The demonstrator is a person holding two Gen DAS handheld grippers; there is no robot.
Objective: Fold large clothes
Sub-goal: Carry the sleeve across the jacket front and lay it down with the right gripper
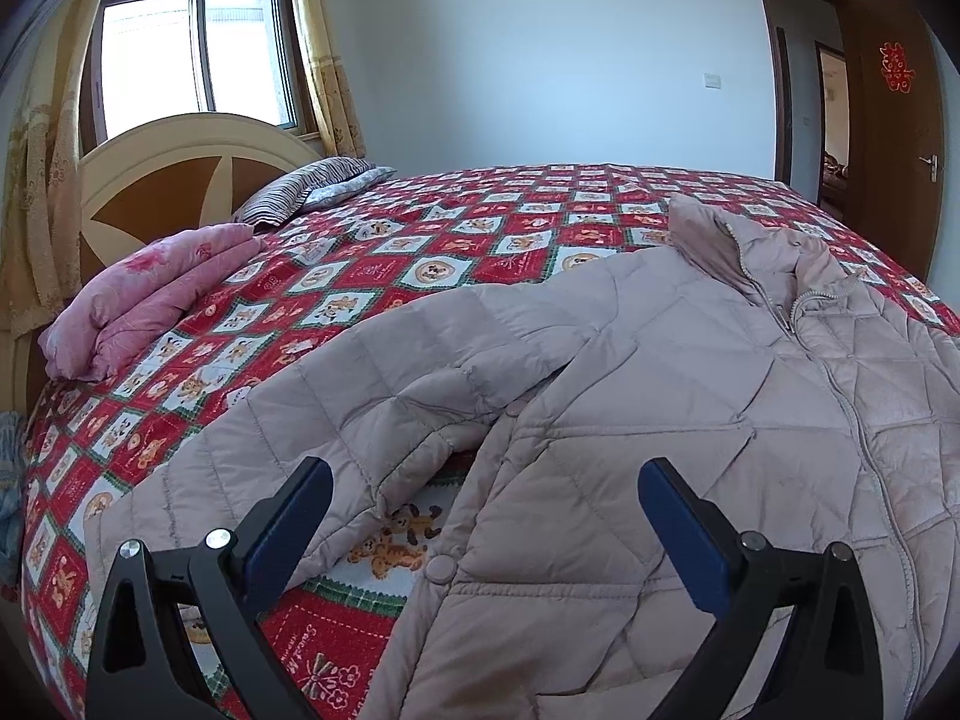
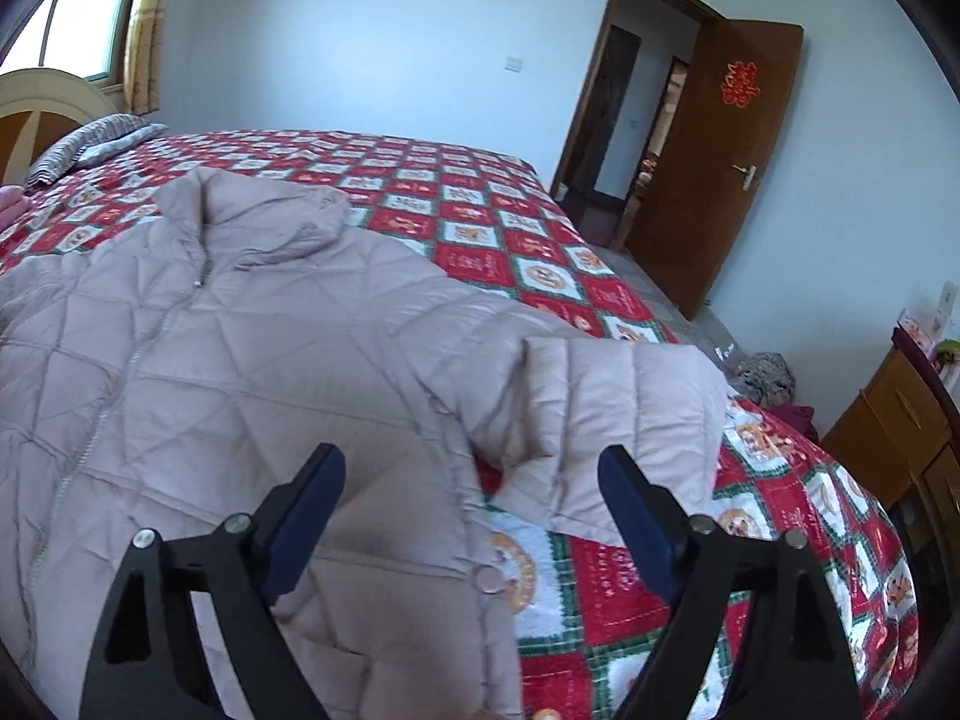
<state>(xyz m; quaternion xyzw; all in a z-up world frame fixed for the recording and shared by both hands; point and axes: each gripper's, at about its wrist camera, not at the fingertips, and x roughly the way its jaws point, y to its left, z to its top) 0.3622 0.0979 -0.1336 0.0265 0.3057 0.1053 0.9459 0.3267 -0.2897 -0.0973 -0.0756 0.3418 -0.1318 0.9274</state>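
A pale pink quilted jacket (image 1: 690, 396) lies zipped and face up on the red patterned bedspread (image 1: 432, 246), collar toward the far side. Its left sleeve (image 1: 336, 414) stretches out to the left. My left gripper (image 1: 483, 489) hovers open above the gap between that sleeve and the jacket body, holding nothing. In the right wrist view the jacket (image 2: 240, 372) fills the left half, and its right sleeve (image 2: 606, 420) lies bent near the bed's edge. My right gripper (image 2: 471, 474) stands open just over the sleeve's underarm, with no cloth pinched between its fingers.
A folded pink quilt (image 1: 150, 300) and a striped pillow (image 1: 306, 189) lie by the headboard (image 1: 168, 180) at the left. An open brown door (image 2: 720, 162) stands beyond the bed. A wooden cabinet (image 2: 900, 438) sits close to the bed's right edge.
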